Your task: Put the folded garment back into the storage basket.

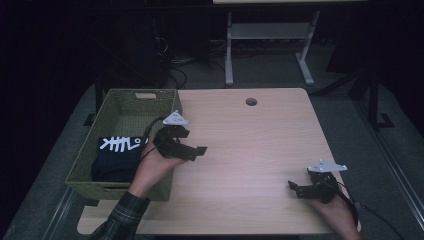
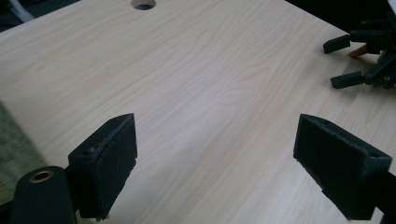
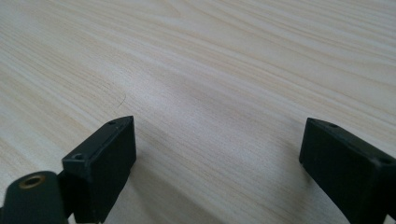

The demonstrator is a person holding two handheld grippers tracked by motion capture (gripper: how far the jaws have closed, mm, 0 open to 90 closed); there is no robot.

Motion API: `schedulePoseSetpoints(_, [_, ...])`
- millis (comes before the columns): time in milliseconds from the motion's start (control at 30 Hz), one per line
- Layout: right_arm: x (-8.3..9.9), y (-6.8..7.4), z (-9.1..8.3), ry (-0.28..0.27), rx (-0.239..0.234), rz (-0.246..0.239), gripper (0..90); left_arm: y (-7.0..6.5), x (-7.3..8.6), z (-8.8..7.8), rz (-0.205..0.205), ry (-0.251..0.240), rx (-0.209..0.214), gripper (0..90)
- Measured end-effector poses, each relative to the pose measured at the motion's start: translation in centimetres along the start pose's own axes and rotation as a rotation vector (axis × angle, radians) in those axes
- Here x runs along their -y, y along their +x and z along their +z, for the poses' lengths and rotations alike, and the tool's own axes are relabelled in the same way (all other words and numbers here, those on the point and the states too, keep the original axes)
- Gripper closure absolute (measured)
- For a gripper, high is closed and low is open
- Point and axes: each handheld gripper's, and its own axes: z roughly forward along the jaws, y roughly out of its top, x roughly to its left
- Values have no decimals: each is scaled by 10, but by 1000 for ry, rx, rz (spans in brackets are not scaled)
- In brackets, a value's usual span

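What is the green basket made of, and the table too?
The basket looks woven, maybe from fabric or paper cord: its walls show a fine criss-cross weave with a matte look. The table looks like pale wood or a wood-look coating, with long grain lines and a smooth finish.

Pale matt wood-grain table (image 1: 250, 145), green woven basket (image 1: 120, 112), dark cloth (image 1: 117, 155), matt black rough-faced jaws.
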Motion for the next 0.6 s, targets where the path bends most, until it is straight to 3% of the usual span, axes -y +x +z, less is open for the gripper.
schedulePoseSetpoints(200, [0, 0, 0, 0, 0, 0, 104, -18, 1, 23, 25, 8, 16, 130])
schedulePoseSetpoints(400, [0, 0, 0, 0, 0, 1, 104, -33, 8, 44, 37, -17, 5, 128])
schedulePoseSetpoints(600, [0, 0, 0, 0, 0, 1, 104, -43, 19, 64, 44, 5, 11, 128])
